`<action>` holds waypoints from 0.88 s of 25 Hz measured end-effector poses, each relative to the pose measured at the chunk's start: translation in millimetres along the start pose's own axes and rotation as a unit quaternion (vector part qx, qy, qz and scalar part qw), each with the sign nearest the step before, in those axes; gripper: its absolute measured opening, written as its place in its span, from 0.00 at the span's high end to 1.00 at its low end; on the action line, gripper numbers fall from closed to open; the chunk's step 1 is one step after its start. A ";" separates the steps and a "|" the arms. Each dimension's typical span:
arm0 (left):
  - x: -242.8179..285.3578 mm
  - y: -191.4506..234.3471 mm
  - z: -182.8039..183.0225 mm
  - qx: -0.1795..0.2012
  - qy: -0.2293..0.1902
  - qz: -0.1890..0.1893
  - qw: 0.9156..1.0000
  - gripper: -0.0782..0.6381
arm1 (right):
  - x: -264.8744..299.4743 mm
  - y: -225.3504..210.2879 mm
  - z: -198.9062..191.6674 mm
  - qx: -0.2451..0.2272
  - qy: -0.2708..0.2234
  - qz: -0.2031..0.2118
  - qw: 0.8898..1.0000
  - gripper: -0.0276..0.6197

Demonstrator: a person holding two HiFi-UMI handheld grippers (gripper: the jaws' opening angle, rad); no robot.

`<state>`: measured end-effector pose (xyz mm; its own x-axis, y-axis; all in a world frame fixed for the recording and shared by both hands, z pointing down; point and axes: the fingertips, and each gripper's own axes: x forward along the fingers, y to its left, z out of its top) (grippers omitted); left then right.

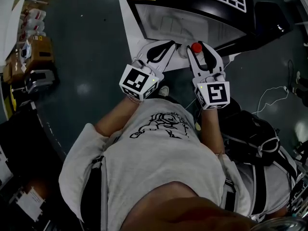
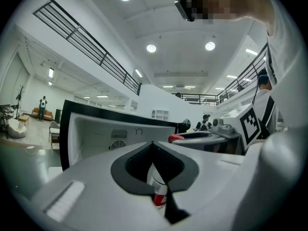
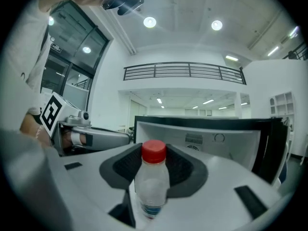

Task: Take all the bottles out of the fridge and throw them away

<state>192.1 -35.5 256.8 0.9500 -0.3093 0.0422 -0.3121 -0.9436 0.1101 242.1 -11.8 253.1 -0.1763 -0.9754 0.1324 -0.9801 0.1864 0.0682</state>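
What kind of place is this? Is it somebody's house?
Probably not a house, more like a big open hall or workshop. There's a high ceiling with round lights, a railed balcony upstairs, and the small fridge sits low on the floor.

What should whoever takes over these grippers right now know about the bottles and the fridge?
Left gripper: jaws together, with a red-label bottle in the pad hollow, seemingly gripped.
Right gripper: shut on a red-cap bottle, which stands upright.
Place: both grippers are just in front of the open fridge. No bottle shows in the part of its inside that is visible; the bottom is hidden.
Done: two bottles are in hand, outside the fridge.
Left: throw both away (no bin is in view), then check the fridge for more.
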 end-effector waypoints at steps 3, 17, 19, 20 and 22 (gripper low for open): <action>-7.5 6.3 -1.2 0.001 -0.001 0.011 1.000 0.88 | 4.5 8.0 0.7 -0.008 -0.001 0.009 1.000 0.72; -58.3 40.0 -0.9 0.002 -0.005 0.043 0.999 0.88 | 32.3 60.3 11.2 -0.022 -0.002 0.042 0.999 0.72; -66.8 45.5 -0.2 0.002 -0.006 0.045 0.999 0.88 | 37.2 70.2 14.1 -0.023 -0.003 0.046 0.999 0.72; -70.7 48.5 0.0 0.001 -0.006 0.046 0.999 0.88 | 39.9 74.8 15.1 -0.023 -0.004 0.048 0.999 0.72; -78.8 54.9 0.4 0.001 -0.007 0.050 0.999 0.88 | 45.4 83.7 16.9 -0.025 -0.004 0.053 0.998 0.72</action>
<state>100.1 -63.0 259.1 0.9144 -0.4029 0.0386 -0.4047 -0.9085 0.1042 150.5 -42.5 248.1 -0.2792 -0.9509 0.1337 -0.9503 0.2936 0.1036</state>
